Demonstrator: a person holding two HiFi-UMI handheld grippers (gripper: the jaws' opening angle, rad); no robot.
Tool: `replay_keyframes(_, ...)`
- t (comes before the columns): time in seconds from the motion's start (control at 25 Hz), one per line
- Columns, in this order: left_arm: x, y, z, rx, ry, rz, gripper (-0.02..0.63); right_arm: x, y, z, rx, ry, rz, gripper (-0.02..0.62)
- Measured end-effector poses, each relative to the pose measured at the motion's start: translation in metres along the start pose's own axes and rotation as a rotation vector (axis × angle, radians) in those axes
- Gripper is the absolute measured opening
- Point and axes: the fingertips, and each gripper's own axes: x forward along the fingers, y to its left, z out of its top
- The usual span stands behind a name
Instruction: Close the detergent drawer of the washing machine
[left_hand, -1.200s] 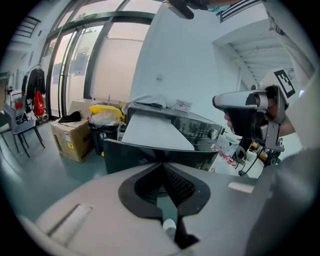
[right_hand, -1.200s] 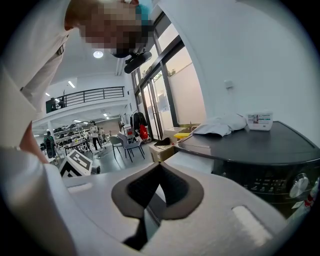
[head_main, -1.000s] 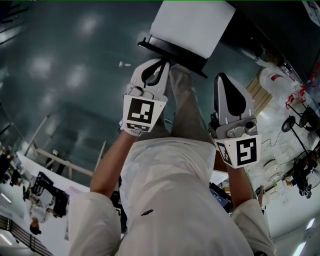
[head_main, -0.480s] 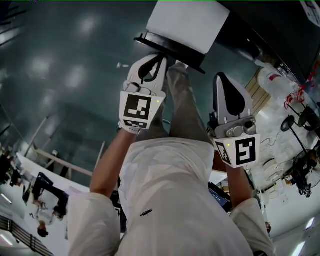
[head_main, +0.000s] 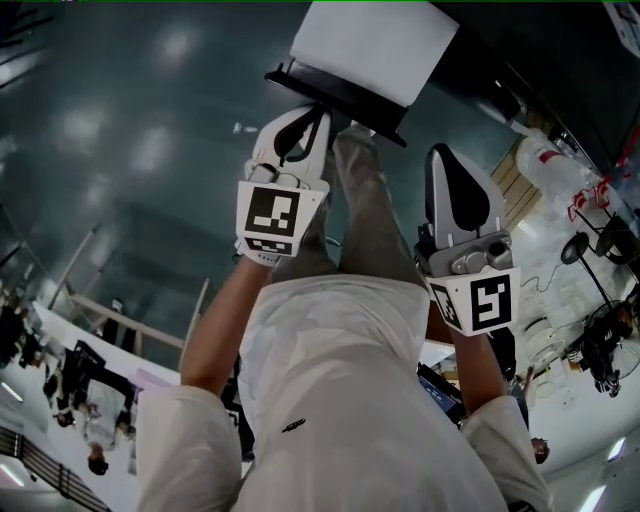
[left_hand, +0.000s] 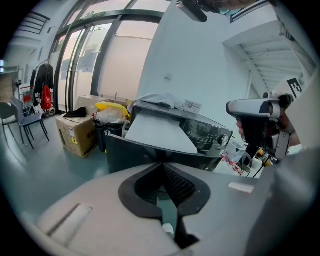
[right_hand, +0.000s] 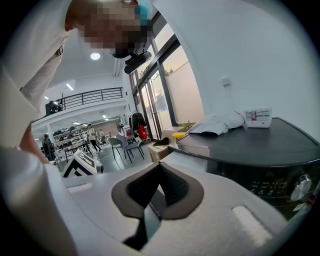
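Observation:
The detergent drawer (head_main: 372, 45) stands pulled out from the washing machine (right_hand: 260, 142), a pale tray behind a dark front panel (head_main: 335, 92). My left gripper (head_main: 316, 114) is shut with nothing in it, its tips right at that front panel (left_hand: 135, 155); I cannot tell whether they touch. In the left gripper view the left gripper (left_hand: 162, 166) points at the panel's middle. My right gripper (head_main: 442, 152) is shut and empty, held to the right of the drawer, and in its own view the right gripper (right_hand: 160, 165) faces the machine's dark top and a control knob (right_hand: 302, 187).
A cardboard box (left_hand: 75, 134), a black bin with bags (left_hand: 107, 125) and chairs (left_hand: 22, 120) stand on the floor left of the machine. A cloth (right_hand: 220, 123) and a small box (right_hand: 257, 116) lie on the machine top. Cables and gear (head_main: 590, 250) crowd the right.
My left gripper has moved a little forward and to the left, and the drawer's front panel has shifted the same way with it. The right gripper has stayed put.

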Motion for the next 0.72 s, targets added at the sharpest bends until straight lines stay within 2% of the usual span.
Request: replay_keyframes(0.72, 0.005, 0.001, 0.015, -0.01, -0.031, 0.015, 0.019, 0.001, -0.009, 0.001, 0.016, -0.005, -0.005, 0.003)
